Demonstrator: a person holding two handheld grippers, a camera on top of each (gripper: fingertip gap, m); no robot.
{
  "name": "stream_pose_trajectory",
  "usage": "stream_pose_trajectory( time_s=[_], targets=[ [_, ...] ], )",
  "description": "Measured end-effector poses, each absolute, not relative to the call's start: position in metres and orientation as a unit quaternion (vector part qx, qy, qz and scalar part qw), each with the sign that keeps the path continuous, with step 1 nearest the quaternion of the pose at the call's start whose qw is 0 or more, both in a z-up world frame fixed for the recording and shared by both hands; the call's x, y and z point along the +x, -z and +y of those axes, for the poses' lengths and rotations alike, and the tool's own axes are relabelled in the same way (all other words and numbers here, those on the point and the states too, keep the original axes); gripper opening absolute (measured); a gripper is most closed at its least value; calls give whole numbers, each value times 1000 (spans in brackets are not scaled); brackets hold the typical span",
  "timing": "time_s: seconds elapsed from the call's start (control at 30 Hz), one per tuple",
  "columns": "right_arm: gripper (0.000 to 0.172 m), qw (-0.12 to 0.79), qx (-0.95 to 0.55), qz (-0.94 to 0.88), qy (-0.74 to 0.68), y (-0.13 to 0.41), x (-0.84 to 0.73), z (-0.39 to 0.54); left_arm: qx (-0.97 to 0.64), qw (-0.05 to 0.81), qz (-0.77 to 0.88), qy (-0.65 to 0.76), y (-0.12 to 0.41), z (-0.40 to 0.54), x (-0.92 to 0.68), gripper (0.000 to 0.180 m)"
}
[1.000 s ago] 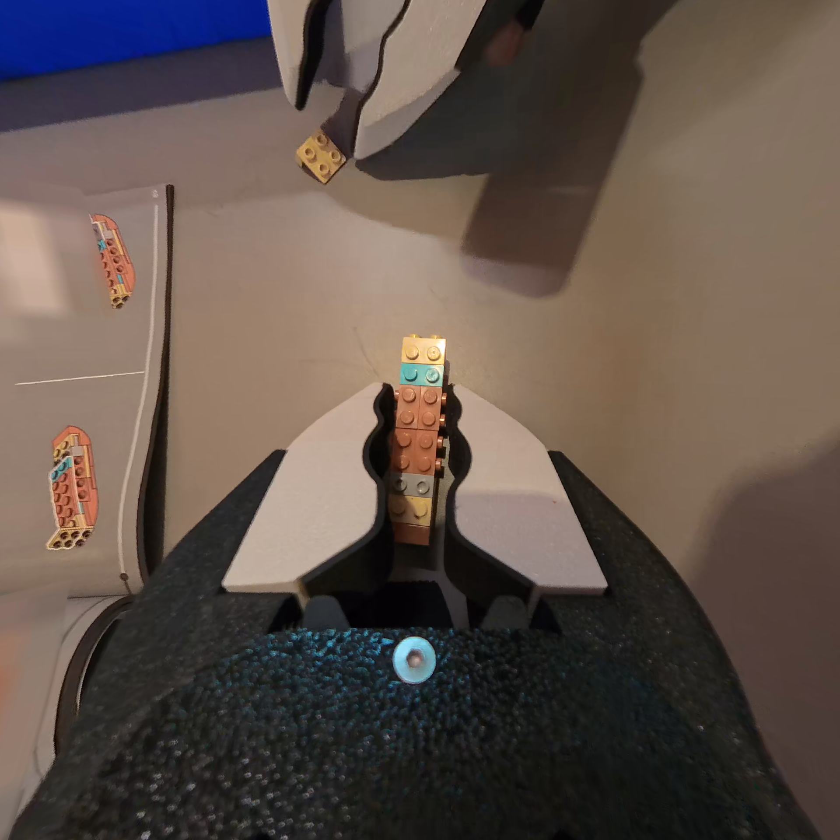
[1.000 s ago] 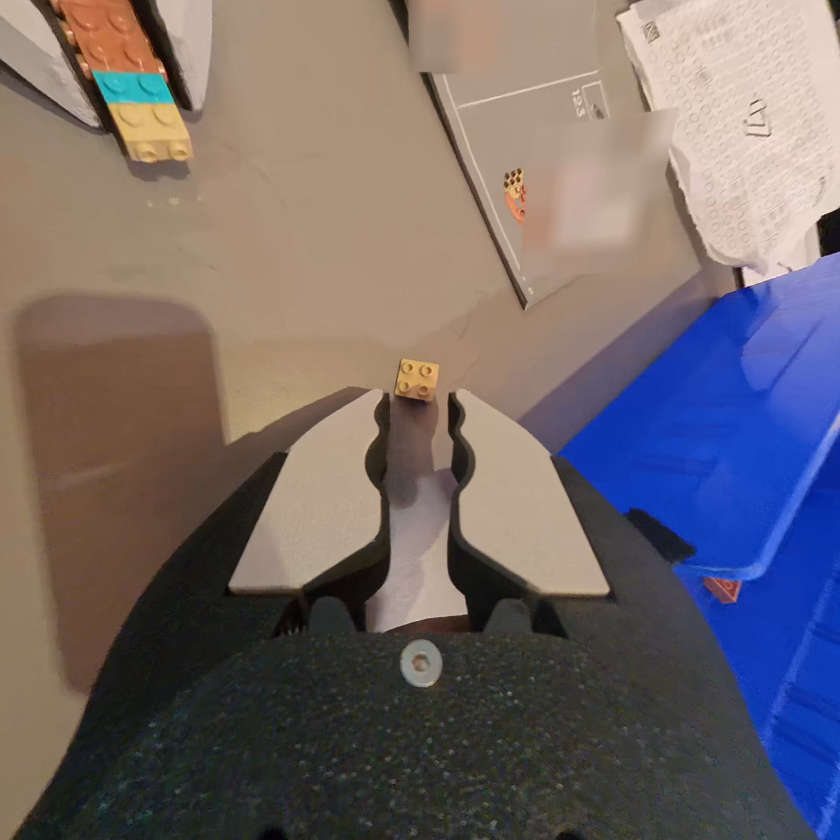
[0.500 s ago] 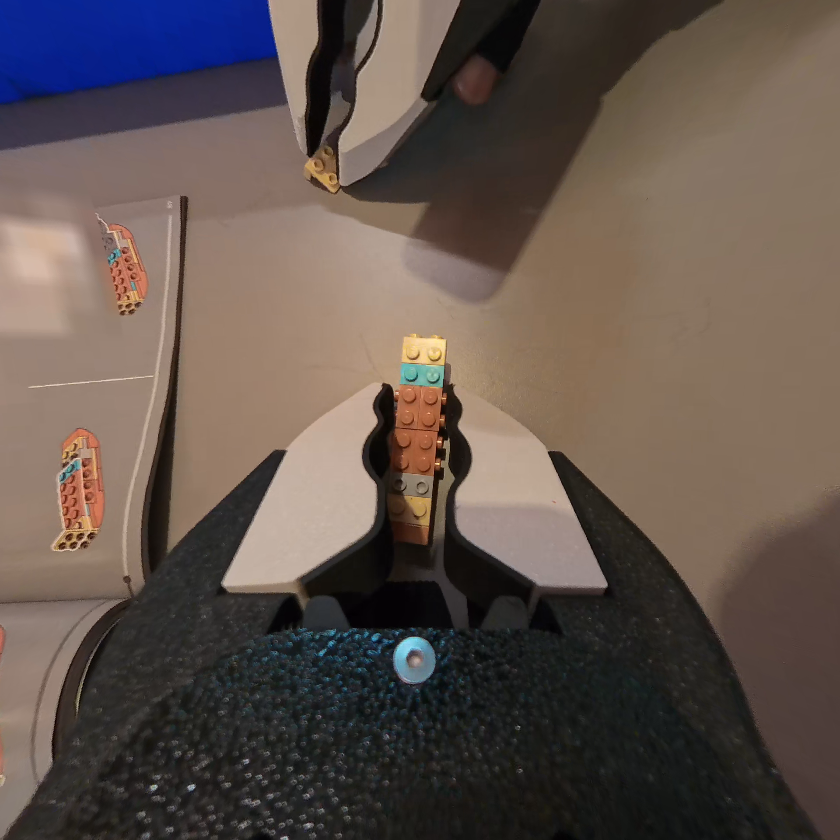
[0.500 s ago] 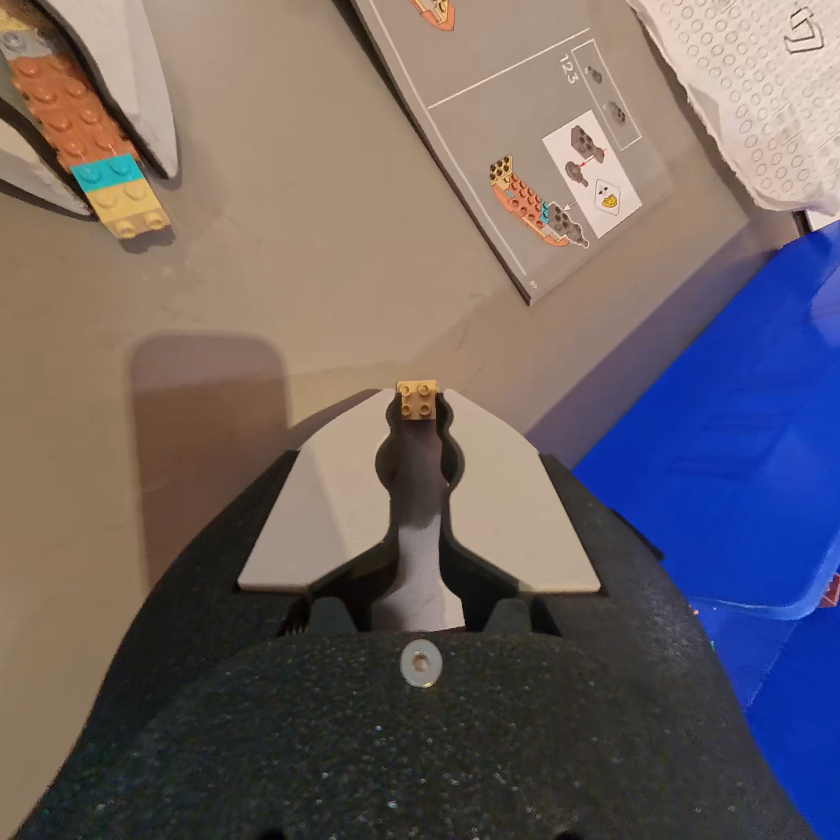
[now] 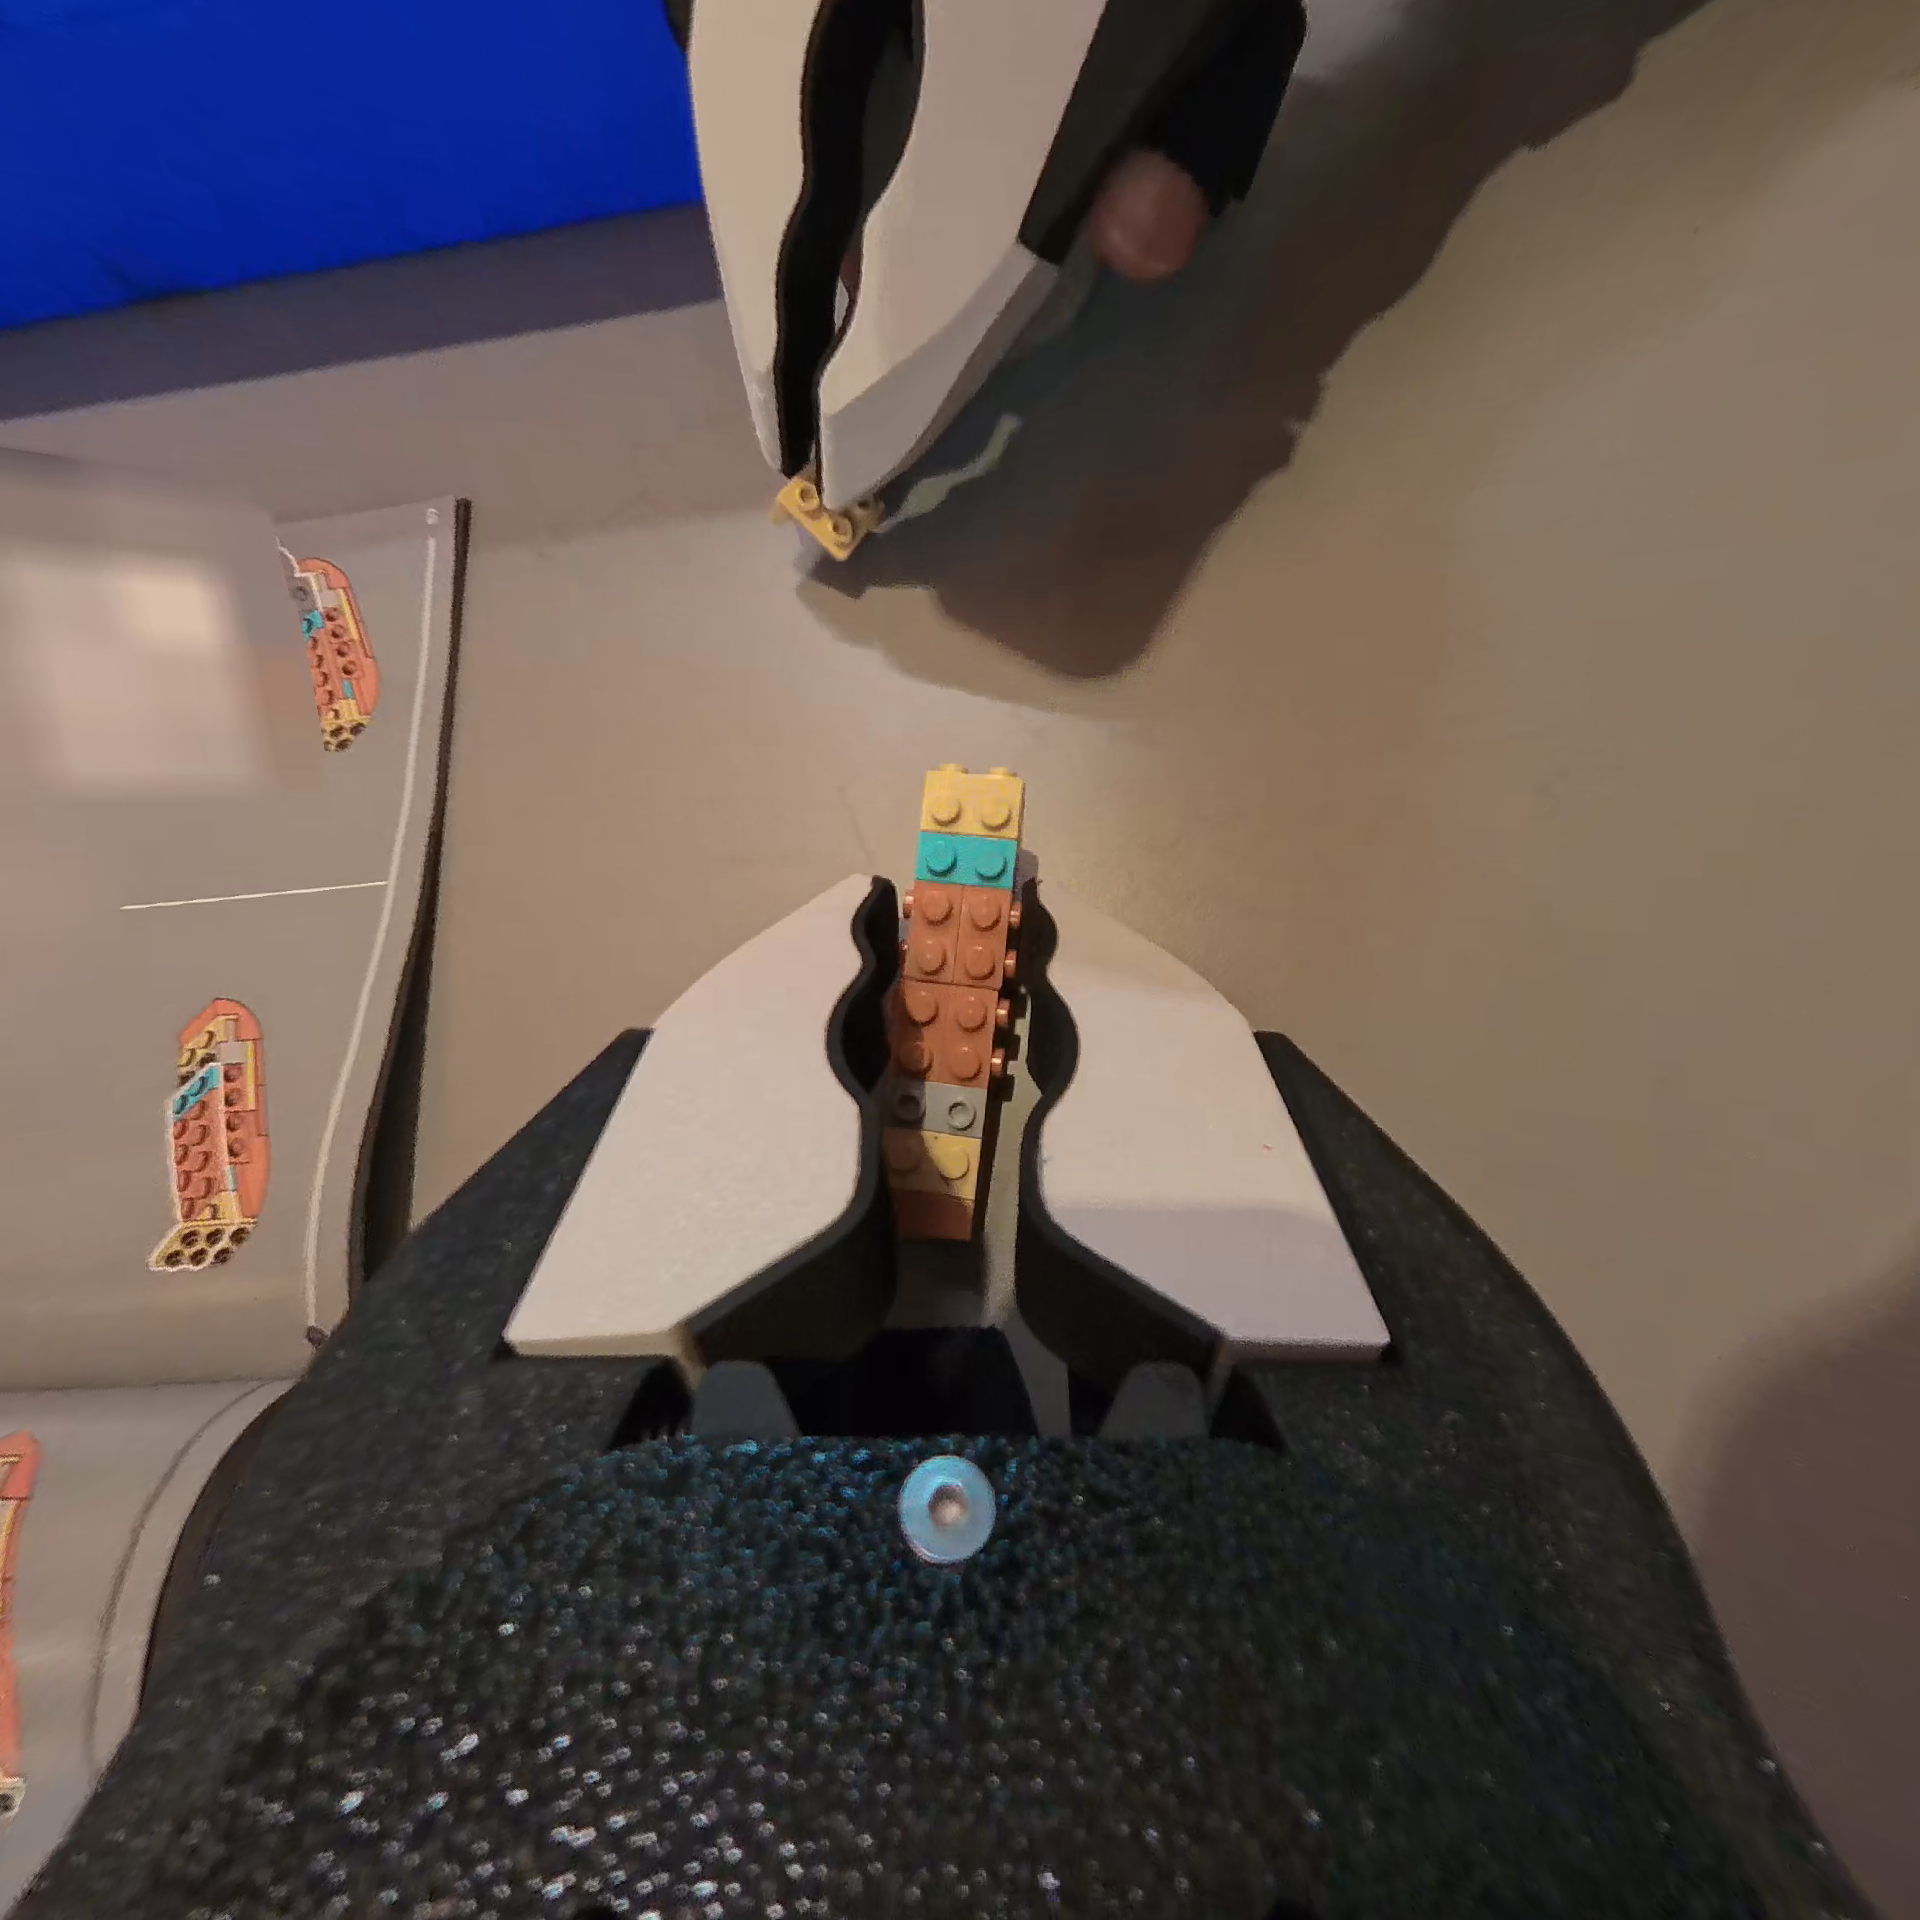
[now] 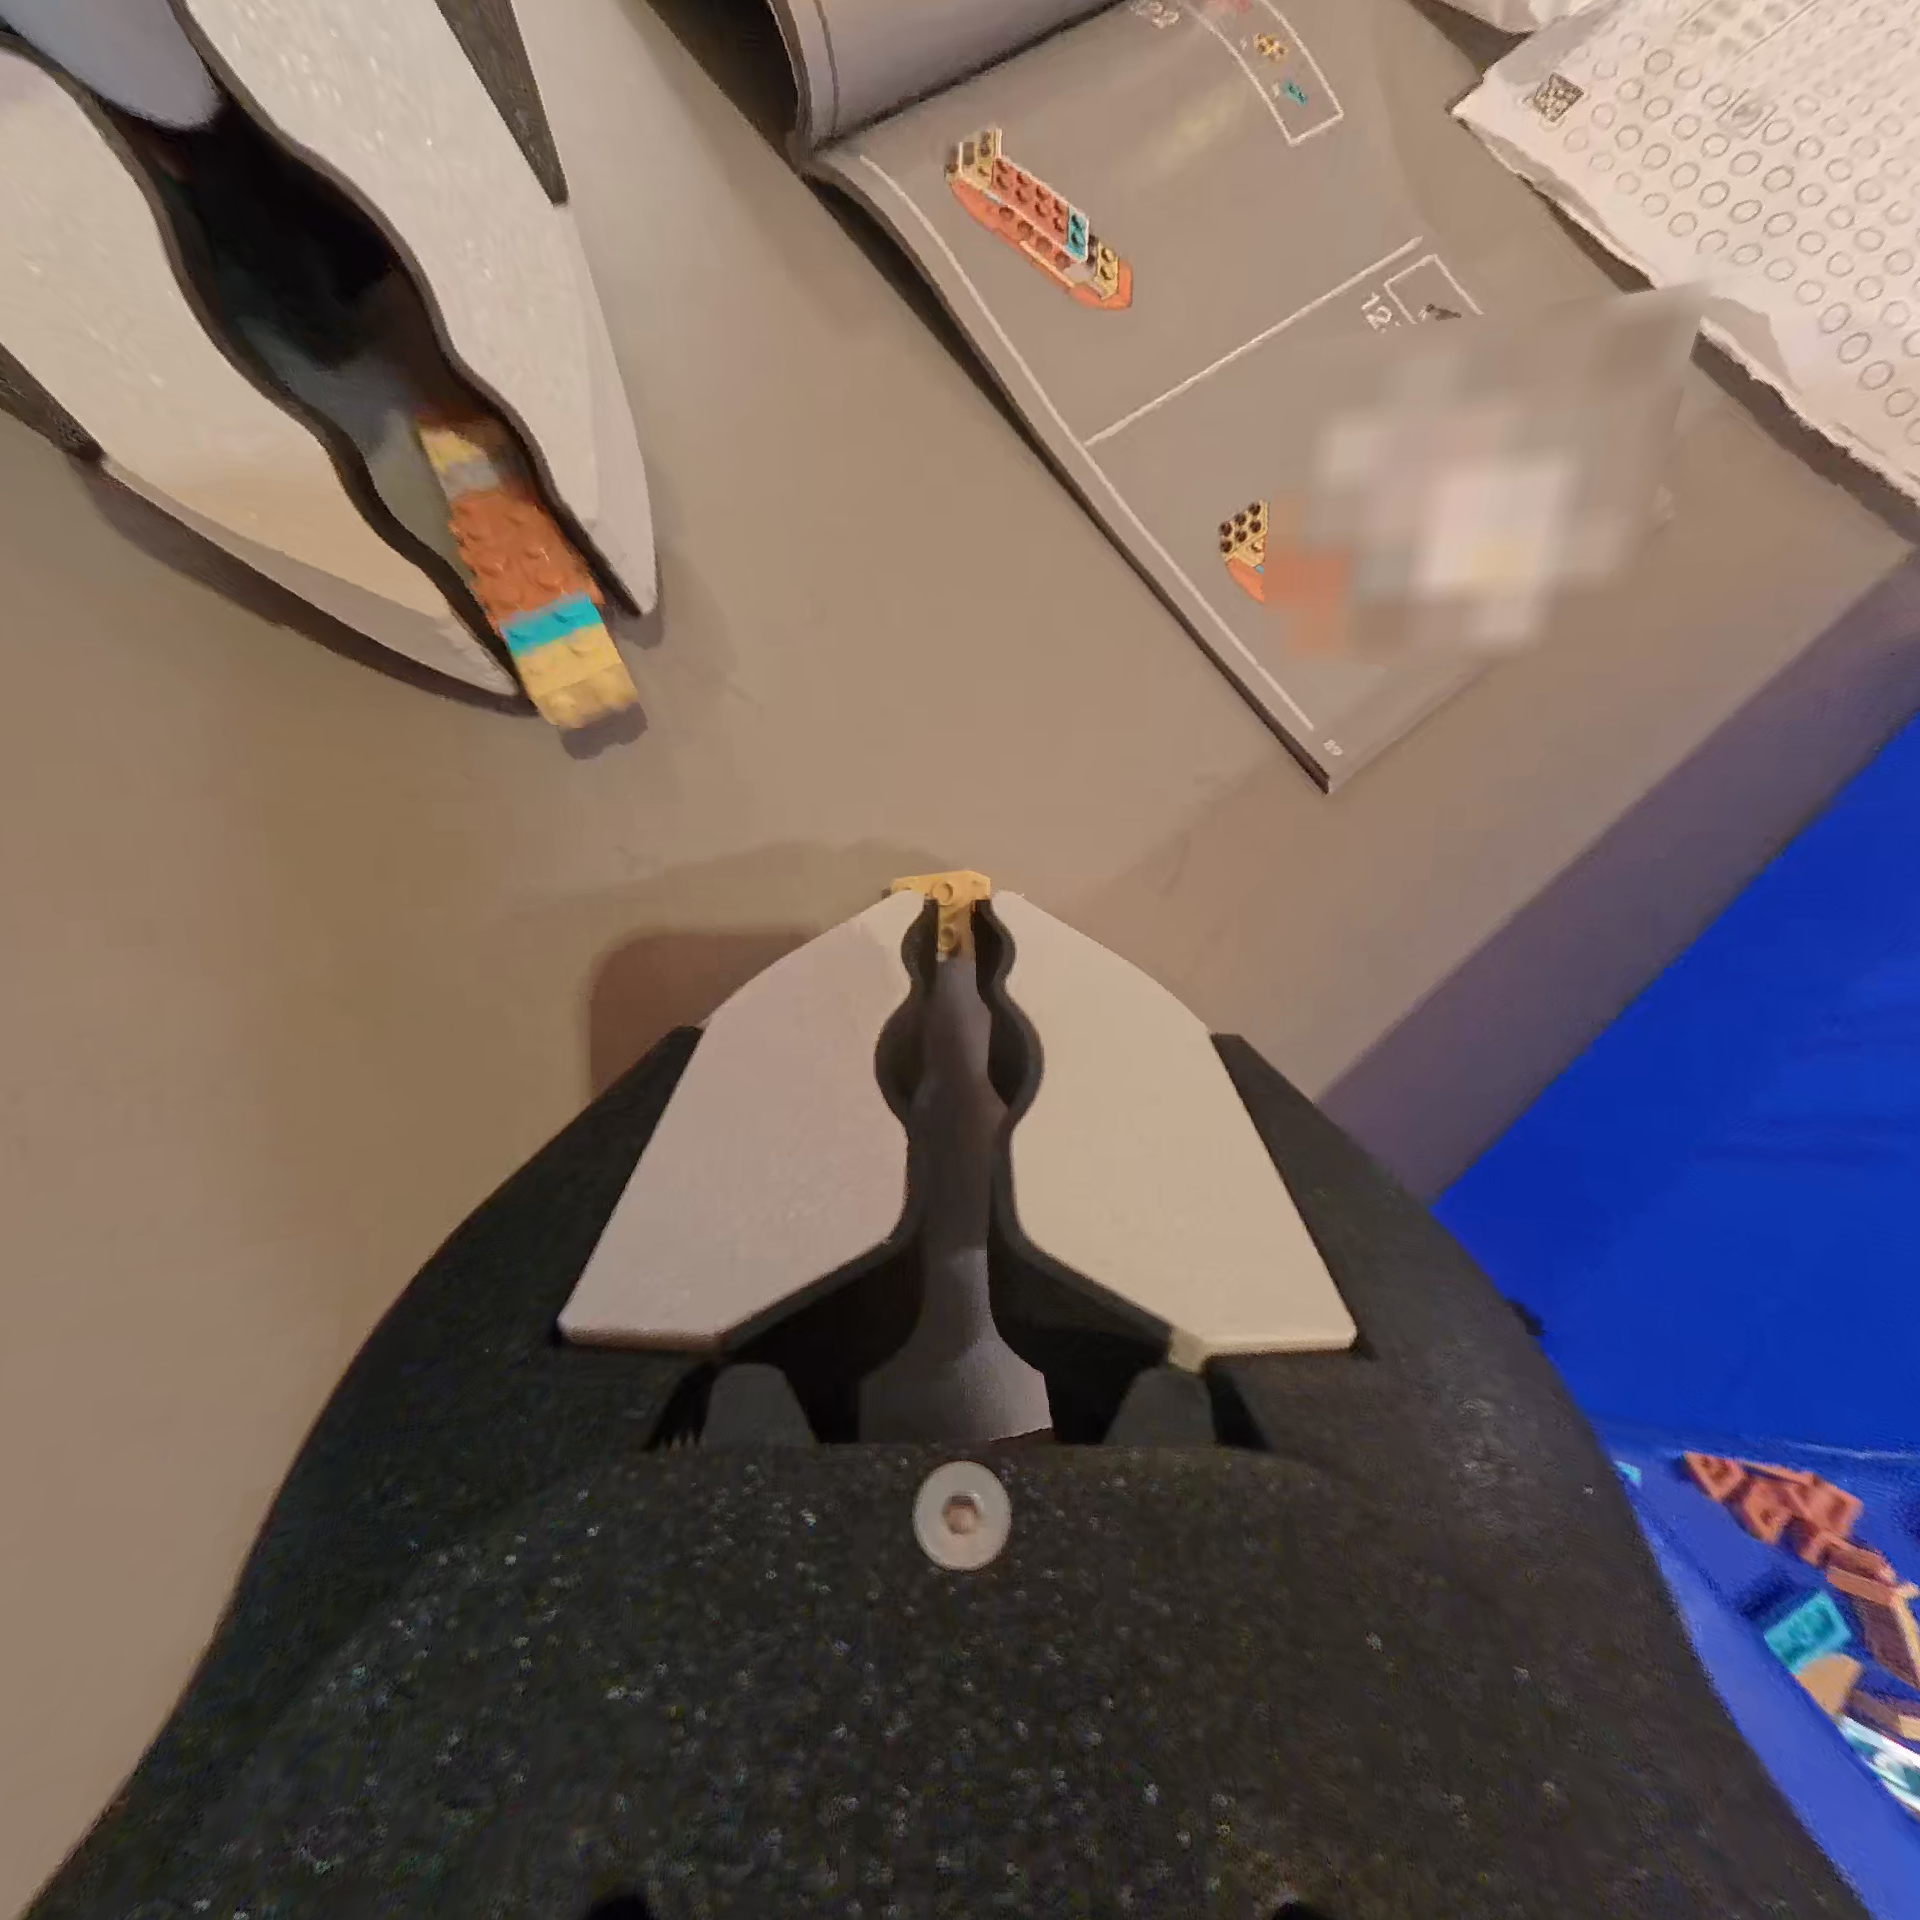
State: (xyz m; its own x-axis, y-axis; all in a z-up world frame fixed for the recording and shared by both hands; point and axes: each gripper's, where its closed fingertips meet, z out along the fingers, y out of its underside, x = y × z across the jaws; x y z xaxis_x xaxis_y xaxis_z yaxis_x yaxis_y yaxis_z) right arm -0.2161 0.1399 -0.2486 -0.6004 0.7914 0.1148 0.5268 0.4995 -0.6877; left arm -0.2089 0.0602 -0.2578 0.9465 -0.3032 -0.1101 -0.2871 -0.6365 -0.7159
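Left wrist view. We log the left gripper (image 5: 961,904) with jaws clamped on a long studded toy-brick strip (image 5: 961,997): brown along the middle, a grey and a tan piece at the rear, a teal band and a tan end block sticking out past the tips toward 12 o'clock. That hold is unchanged from a second ago. At 12 o'clock, well apart, the right gripper (image 5: 826,499) now has its jaws nipped together on a small tan studded toy brick (image 5: 821,516), low over the grey table (image 5: 1455,831); a second ago the brick sat at the mouth of wider jaws. At 9 o'clock lies a grey printed instruction booklet (image 5: 208,935); at 11 o'clock, a blue plastic tray (image 5: 312,135).

Right wrist view. The right gripper (image 6: 951,906) jaws have narrowed to pinch the tan brick (image 6: 945,891) at their very tips, part of it protruding forward. The left gripper (image 6: 551,644) with its strip (image 6: 551,603) sits at 10 o'clock, the booklet (image 6: 1195,364) at 1 o'clock, a white dotted paper sheet (image 6: 1714,156) beyond it, and the blue tray (image 6: 1714,1143), with loose bricks, at 4 o'clock.
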Motion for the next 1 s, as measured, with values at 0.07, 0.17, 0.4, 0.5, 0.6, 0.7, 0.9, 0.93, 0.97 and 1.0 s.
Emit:
stream_pose_trajectory(
  time_s=[0.07, 0.17, 0.4, 0.5, 0.6, 0.7, 0.9, 0.93, 0.97, 1.0],
  targets=[
    [6, 202, -398, -828, -339, 242, -216, 136, -898, 408, 165, 16, 252, 61, -207, 22],
    [6, 174, -406, -805, -397, 230, -216, 128, -890, 425, 165, 15, 245, 62, -209, 24],
    [6, 53, -404, -715, -568, 190, -208, 101, -847, 497, 186, -37, 220, 73, -212, 26],
    [6, -6, -397, -670, -627, 175, -203, 89, -818, 534, 205, -70, 207, 78, -207, 26],
    [6, -61, -397, -622, -672, 163, -200, 81, -776, 579, 221, -114, 189, 82, -202, 27],
    [6, -99, -400, -585, -699, 157, -198, 78, -741, 617, 223, -143, 173, 83, -200, 29],
    [6, -133, -396, -539, -732, 145, -195, 71, -695, 657, 227, -184, 155, 80, -199, 27],
    [6, -135, -395, -535, -735, 143, -195, 70, -693, 656, 230, -191, 155, 81, -198, 27],
    [6, -136, -394, -531, -738, 142, -195, 69, -694, 653, 233, -194, 156, 81, -198, 28],
    [6, -138, -396, -526, -740, 142, -195, 69, -694, 652, 233, -198, 156, 81, -198, 28]
  ],
)
